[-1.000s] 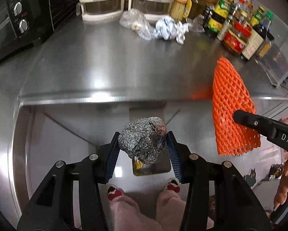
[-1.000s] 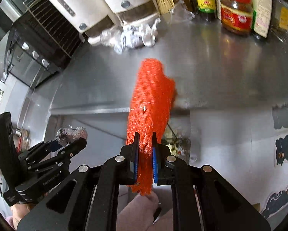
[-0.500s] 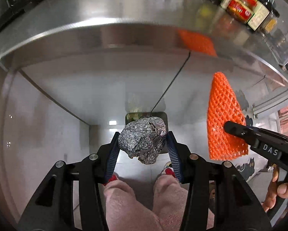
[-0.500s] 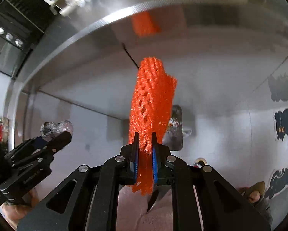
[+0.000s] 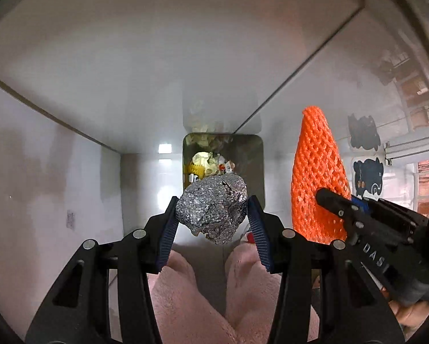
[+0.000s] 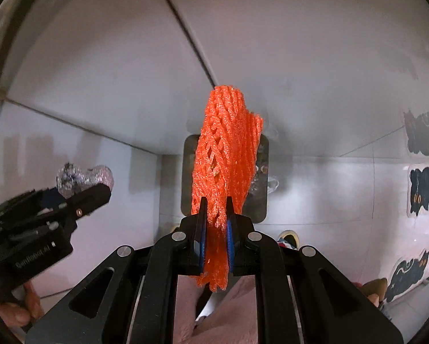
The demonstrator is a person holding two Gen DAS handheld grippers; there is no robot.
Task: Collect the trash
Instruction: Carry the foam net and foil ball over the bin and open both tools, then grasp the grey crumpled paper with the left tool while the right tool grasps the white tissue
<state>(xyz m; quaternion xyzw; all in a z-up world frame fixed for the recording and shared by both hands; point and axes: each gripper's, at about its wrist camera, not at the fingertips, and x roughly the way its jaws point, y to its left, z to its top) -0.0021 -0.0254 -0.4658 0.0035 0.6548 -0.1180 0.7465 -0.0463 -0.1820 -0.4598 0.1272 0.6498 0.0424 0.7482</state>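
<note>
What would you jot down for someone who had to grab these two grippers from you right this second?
Left gripper: shut on the crumpled foil ball.
Right gripper: shut on the orange foam net, which sticks out past the fingertips.
Both point steeply down toward the open trash bin on the floor, which already has scraps in it.
Done: both pieces picked up and brought over the bin area.
Left: line each up over the opening and release; neither has been dropped yet. The person's pink-trousered legs stand just in front of the bin.
</note>
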